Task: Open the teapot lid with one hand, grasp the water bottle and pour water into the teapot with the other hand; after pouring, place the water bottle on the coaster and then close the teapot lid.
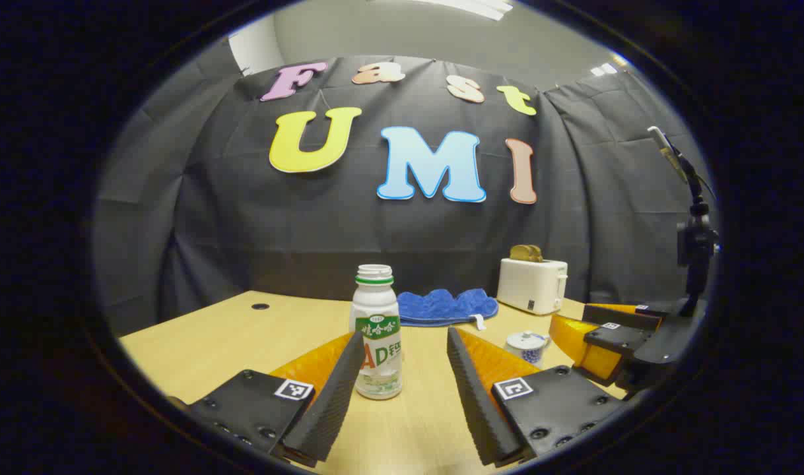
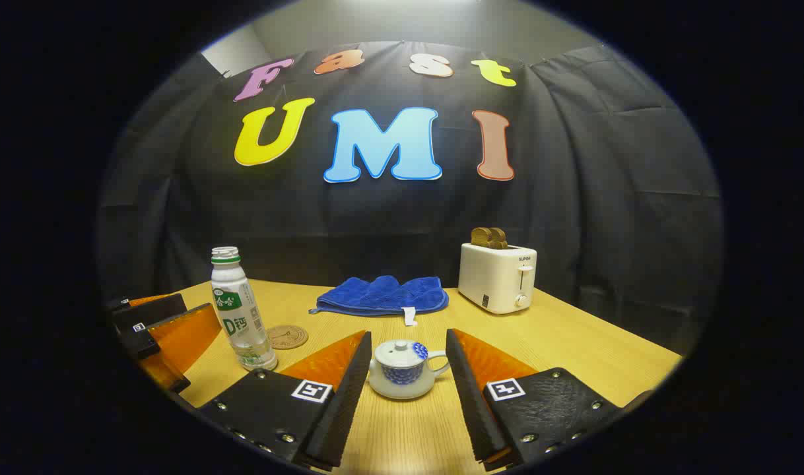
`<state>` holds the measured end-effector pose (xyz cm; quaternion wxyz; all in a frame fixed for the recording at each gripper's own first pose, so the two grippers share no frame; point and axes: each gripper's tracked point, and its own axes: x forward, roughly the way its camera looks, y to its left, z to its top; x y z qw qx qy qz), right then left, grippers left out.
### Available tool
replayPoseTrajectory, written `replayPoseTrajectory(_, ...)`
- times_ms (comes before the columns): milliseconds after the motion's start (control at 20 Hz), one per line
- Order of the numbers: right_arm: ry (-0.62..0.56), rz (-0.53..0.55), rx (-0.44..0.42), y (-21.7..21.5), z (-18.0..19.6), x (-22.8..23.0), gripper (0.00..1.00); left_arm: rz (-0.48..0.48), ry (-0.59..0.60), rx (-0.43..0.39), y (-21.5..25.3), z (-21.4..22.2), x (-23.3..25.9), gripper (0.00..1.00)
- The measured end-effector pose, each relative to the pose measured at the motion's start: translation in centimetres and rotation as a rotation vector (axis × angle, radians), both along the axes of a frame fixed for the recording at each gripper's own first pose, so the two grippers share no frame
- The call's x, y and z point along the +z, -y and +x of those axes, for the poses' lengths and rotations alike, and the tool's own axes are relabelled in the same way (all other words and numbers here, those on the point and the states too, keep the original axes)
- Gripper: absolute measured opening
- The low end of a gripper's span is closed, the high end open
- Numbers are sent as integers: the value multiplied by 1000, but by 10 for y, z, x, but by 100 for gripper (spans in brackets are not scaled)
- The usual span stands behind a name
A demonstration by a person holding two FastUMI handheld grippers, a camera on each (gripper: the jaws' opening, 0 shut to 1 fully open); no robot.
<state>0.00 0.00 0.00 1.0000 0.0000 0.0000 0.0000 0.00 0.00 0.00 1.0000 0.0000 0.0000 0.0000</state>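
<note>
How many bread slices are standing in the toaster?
2 slices appear to stand side by side in the white toaster, at the table's far right; any more are hidden.

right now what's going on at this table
A person holds two sets of tongs over a wooden table, both open and holding nothing. The left tongs are lined up on the uncapped water bottle; the right tongs frame the small teapot, its lid still on. The coaster lies bare beside the bottle. Nothing has been gripped or poured yet.

On the table (image 2: 573,343), the bottle (image 2: 240,310) stands left of the teapot (image 2: 402,369), the coaster (image 2: 287,336) between them. The cloth (image 2: 382,295) lies behind, the toaster (image 2: 498,277) to its right.
</note>
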Motion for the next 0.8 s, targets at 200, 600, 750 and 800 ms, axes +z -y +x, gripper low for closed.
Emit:
replayPoseTrajectory(200,-9,3,4,1,5,-1,70,-8,-2,-3,0,1,-2,84)
replayPoseTrajectory(600,-61,16,27,1,28,-17,70,-14,-12,-2,-3,4,-8,86)
replayPoseTrajectory(750,-75,-6,41,-2,43,-21,70,-15,-20,-3,-4,7,-11,86)
replayPoseTrajectory(800,-78,-14,34,-1,54,-22,70,-15,-24,-4,-4,7,-13,87)
